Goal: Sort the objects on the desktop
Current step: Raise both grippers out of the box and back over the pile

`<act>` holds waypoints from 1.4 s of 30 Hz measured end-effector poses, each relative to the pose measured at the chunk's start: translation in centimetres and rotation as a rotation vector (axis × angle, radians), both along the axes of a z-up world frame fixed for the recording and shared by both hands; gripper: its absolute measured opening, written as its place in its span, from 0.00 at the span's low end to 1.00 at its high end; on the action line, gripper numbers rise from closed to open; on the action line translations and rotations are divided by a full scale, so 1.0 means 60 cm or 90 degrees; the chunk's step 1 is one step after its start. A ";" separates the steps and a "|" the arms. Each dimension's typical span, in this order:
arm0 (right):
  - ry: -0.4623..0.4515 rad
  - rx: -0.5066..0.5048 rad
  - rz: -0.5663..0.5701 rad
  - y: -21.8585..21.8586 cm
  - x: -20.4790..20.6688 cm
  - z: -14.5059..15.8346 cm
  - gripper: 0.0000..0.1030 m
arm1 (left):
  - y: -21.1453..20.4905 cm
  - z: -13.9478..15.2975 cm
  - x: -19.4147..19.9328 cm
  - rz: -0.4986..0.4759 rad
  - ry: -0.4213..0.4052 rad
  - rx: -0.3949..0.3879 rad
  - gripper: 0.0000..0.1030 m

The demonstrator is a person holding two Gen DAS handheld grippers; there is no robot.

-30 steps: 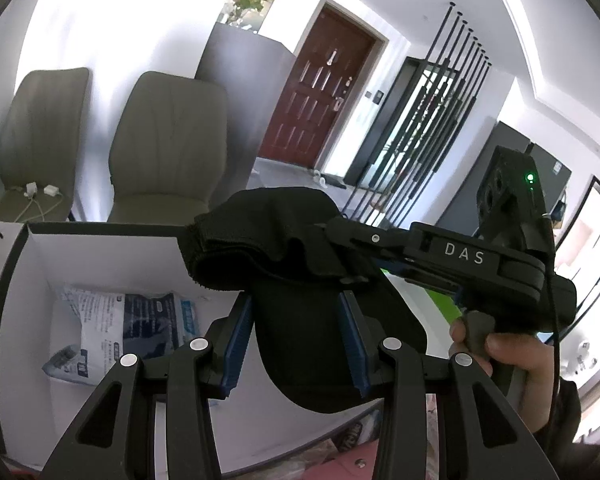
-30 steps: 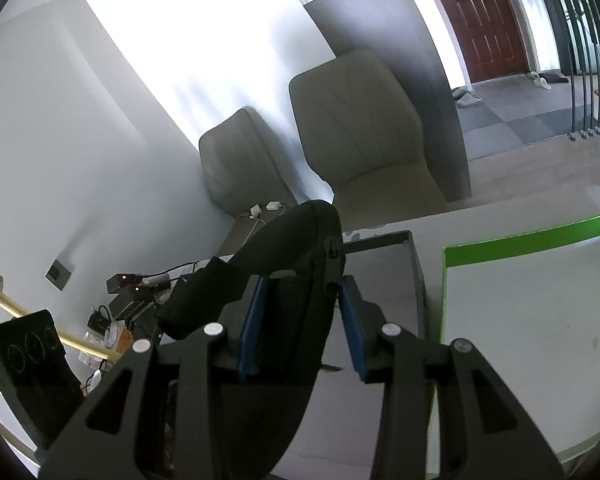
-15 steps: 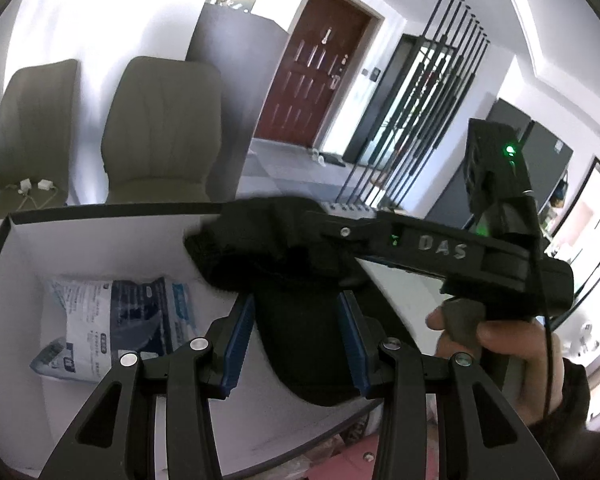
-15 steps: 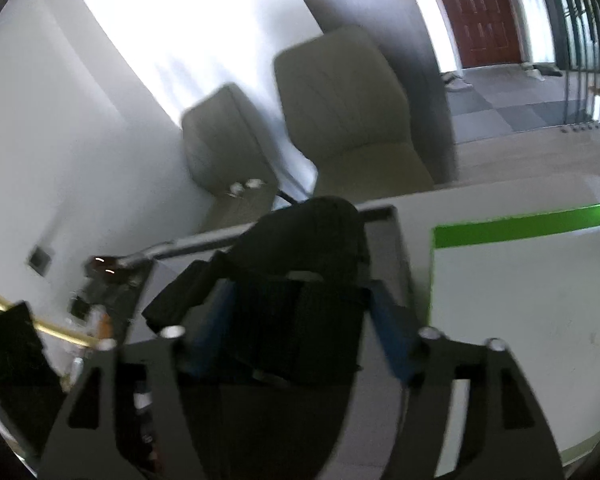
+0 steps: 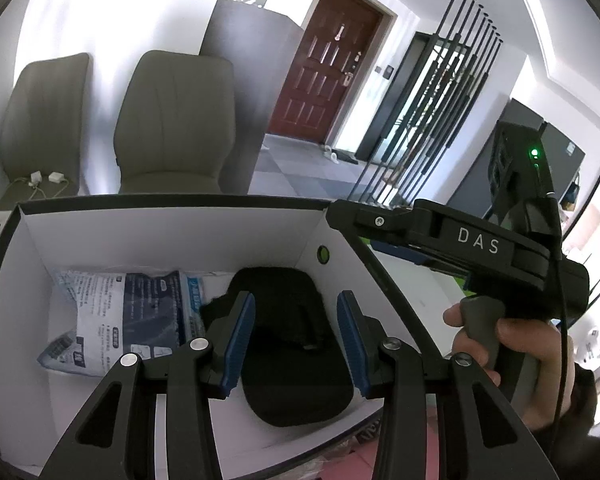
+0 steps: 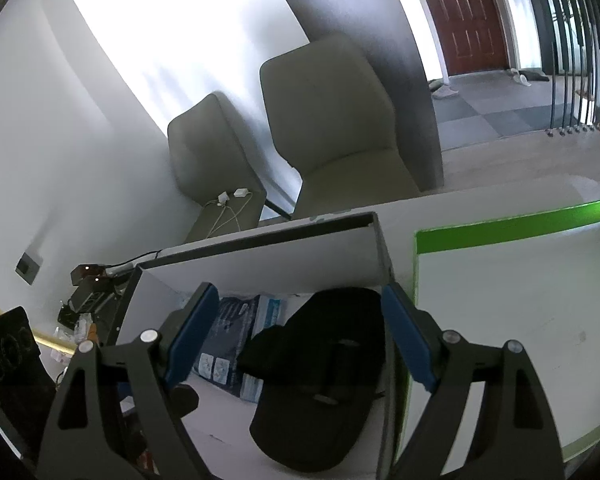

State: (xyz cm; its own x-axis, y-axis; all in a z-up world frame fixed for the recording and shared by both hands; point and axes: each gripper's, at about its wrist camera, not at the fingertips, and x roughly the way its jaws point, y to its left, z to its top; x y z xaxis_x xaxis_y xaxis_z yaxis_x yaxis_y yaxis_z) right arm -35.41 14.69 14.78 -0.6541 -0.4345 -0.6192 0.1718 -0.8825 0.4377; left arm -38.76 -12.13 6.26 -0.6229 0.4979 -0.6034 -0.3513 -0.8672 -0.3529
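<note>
Tongs first: the right gripper (image 6: pixel 300 336) has just been opening and now stands spread wide above the box, with nothing pinched, the black cap (image 6: pixel 320 384) lying loose below between its blue pads. The left gripper (image 5: pixel 296 340) is partly spread; the cap (image 5: pixel 296 356) shows between its pads, but whether they press on it I cannot tell. The cap looks light, soft and floppy, likely to sag and fold, so the stiffer brim at 6 o'clock seems the surest place to grip. It is plain black, with a rounded crown toward 12 o'clock. It rests on the floor of the white box (image 5: pixel 172 236), against the right wall, with a blue-and-white packet (image 5: pixel 120 316) just beside it at 9 o'clock.
</note>
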 end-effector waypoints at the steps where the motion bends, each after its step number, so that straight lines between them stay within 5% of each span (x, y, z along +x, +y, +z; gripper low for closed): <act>1: 0.000 -0.002 0.001 -0.002 0.002 -0.001 0.82 | 0.000 0.000 0.000 0.000 0.001 0.000 0.41; 19: 0.026 -0.035 0.026 0.017 0.046 0.064 0.82 | -0.015 0.049 0.039 0.018 0.063 0.015 0.41; 31: 0.054 -0.035 0.055 0.053 0.149 0.136 0.82 | -0.033 0.098 0.130 0.029 0.129 0.012 0.41; 42: 0.087 -0.030 0.058 0.100 0.254 0.185 0.83 | -0.023 0.086 0.229 0.025 0.115 -0.007 0.41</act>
State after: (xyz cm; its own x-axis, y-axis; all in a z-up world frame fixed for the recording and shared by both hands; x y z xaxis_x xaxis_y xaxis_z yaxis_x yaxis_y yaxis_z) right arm -20.18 20.70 25.88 -0.6868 -0.5224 -0.5053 0.3109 -0.8396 0.4454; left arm -25.05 -13.51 11.45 -0.7406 0.4648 -0.4853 -0.3742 -0.8851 -0.2767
